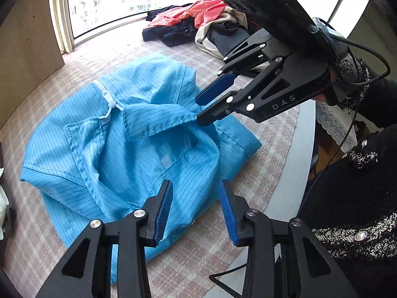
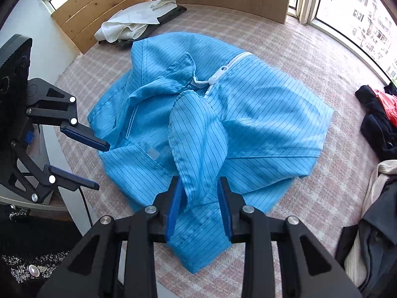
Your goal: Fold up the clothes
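A blue striped jacket (image 1: 119,149) with a white zipper (image 1: 109,99) lies partly folded on the checked table cover; it also shows in the right wrist view (image 2: 260,124). My left gripper (image 1: 196,186) is open, its jaws either side of a raised fold at the jacket's near edge. My right gripper (image 2: 199,186) is open, with the collar flap (image 2: 196,136) standing between its jaws; in the left wrist view the right gripper (image 1: 201,109) sits at the collar's tip. The left gripper (image 2: 99,166) shows open at the left of the right wrist view.
A pile of dark, coral and beige clothes (image 1: 198,24) lies at the table's far side by the window; it also shows at the right of the right wrist view (image 2: 379,124). White and dark garments (image 2: 139,22) lie near a wooden panel (image 2: 99,7). The table's edge (image 1: 292,168) curves beside the person.
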`<state>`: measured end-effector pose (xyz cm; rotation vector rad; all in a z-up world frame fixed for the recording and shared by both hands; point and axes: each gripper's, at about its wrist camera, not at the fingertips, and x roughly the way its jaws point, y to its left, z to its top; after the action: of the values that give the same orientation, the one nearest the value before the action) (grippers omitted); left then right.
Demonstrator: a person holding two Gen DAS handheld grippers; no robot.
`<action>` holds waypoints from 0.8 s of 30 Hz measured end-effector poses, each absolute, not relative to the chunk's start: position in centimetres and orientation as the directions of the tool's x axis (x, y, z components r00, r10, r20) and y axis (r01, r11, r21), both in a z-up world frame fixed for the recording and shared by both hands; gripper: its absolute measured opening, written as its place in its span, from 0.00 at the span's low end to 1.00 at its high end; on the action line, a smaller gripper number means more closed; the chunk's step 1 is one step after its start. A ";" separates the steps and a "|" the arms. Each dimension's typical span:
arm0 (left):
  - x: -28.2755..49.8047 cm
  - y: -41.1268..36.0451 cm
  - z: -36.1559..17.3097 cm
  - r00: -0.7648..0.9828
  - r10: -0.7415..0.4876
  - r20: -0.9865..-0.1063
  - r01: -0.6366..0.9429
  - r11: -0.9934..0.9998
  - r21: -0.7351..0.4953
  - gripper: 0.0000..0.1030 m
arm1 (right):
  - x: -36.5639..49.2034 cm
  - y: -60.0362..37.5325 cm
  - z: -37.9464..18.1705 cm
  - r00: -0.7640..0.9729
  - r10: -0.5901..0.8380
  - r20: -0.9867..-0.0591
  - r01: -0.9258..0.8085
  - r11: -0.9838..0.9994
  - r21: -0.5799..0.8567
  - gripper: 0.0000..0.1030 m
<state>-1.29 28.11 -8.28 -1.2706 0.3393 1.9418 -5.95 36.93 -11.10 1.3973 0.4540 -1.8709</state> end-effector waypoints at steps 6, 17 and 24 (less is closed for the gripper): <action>-2.4 32.0 -10.8 -0.229 0.435 -0.871 -0.680 -0.711 -0.177 0.47 | -6.2 36.6 -11.0 -0.144 -0.330 -0.933 0.775 -0.624 0.101 0.29; -2.1 30.5 -11.5 -0.317 0.526 -0.789 -0.513 -0.795 -0.324 0.00 | -5.2 35.2 -10.0 -0.127 -0.364 -0.923 0.846 -0.526 0.091 0.29; -1.3 30.1 -11.4 -0.362 0.489 -0.794 -0.479 -0.828 -0.293 0.00 | -6.5 35.5 -10.5 -0.098 -0.363 -0.927 0.824 -0.552 0.129 0.15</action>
<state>-1.33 30.15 -11.35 -1.2861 -0.0150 2.1975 -6.45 35.51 -10.45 1.3152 0.5507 -1.7740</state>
